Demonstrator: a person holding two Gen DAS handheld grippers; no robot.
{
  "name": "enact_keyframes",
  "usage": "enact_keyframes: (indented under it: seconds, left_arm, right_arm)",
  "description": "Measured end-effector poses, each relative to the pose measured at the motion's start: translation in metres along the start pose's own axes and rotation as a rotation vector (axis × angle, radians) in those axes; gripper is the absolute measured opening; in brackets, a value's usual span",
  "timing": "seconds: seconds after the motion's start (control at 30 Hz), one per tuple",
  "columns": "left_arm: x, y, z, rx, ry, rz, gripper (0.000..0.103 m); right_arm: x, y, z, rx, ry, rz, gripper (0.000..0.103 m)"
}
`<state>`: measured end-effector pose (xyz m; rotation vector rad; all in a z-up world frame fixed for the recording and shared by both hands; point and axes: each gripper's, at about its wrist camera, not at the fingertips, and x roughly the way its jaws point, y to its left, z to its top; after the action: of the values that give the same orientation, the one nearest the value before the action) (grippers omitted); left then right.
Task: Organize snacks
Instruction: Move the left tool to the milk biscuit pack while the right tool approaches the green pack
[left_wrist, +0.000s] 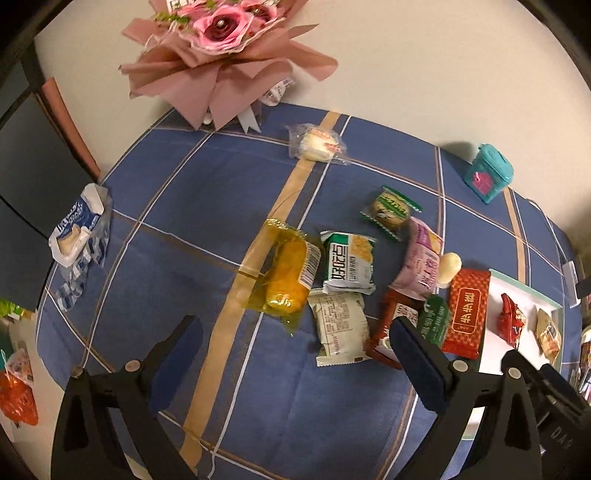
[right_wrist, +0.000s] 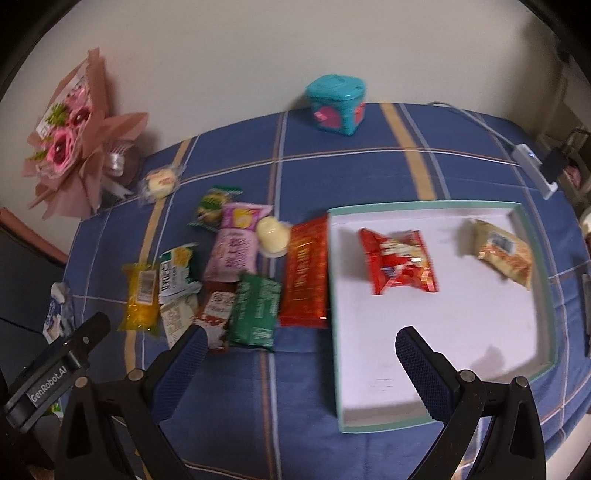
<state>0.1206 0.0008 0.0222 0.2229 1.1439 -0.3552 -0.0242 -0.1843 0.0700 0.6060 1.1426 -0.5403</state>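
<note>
Blue-and-white packet (left_wrist: 79, 230): it lies torn open at the table's left edge, well apart from the other snacks, and could slip off if you nudge it outward.
Left gripper (left_wrist: 291, 332): your claw is spread wide and holds nothing, hovering over the blue checked tablecloth (left_wrist: 184, 206) near the yellow packet (left_wrist: 286, 271).
Yellow packet: its clear wrapper is slack and glossy, so I judge a pinch on the film alone may slide off.
Snack pile (right_wrist: 236, 273): green, white, purple and brown packets overlap mid-table; closing on one may drag a neighbour or lift two together.
Round pale sweet (right_wrist: 272, 230): it touches the purple packet (right_wrist: 234, 243) and may roll if you disturb that one.
Long red packet (right_wrist: 304, 273): it lies just beside the tray's left wall, and pushing it sideways would jam it against the rim rather than put it in.
Right gripper (right_wrist: 301, 341): your claw is likewise spread and empty, hanging above the near left corner of the tray.
White tray (right_wrist: 537, 229): it holds a red bag (right_wrist: 399, 260) and a tan packet (right_wrist: 504, 256), well apart, with plenty of bare floor.
Hard to make out: the right wrist view is blurred, so labels are unreadable; the brown packet (right_wrist: 214, 317) is partly covered by a finger.
Cut off: things at the far right table edge and the orange bag (left_wrist: 16, 398) off the table at left are only partly in view.
</note>
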Motion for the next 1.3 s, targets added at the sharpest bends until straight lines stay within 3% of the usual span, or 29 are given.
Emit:
enact_keyframes:
  seconds: [0.3, 0.47, 0.63, 0.93, 1.3]
  left_arm:
    - [0.042, -0.009, 0.004, -0.023, 0.093, -0.047, 0.101]
    - [0.065, -0.024, 0.006, -0.019, 0.128, -0.081, 0.101]
    - [0.078, -0.039, 0.009, 0.002, 0.14, -0.109, 0.101]
    - [0.09, -0.051, 0.008, 0.014, 0.164, -0.139, 0.1]
    - [0.075, -0.052, 0.012, 0.02, 0.138, -0.146, 0.1]
  right_arm:
    - [0.046, 0.01, 0.0, 0.009, 0.072, -0.014, 0.102]
    - [0.074, 0.008, -0.001, 0.022, 0.12, -0.019, 0.087]
    - [0.09, 0.011, 0.001, 0.027, 0.137, -0.008, 0.082]
    - [0.095, 0.014, 0.007, 0.034, 0.152, 0.002, 0.076]
    - [0.08, 0.017, 0.014, 0.026, 0.156, 0.039, 0.065]
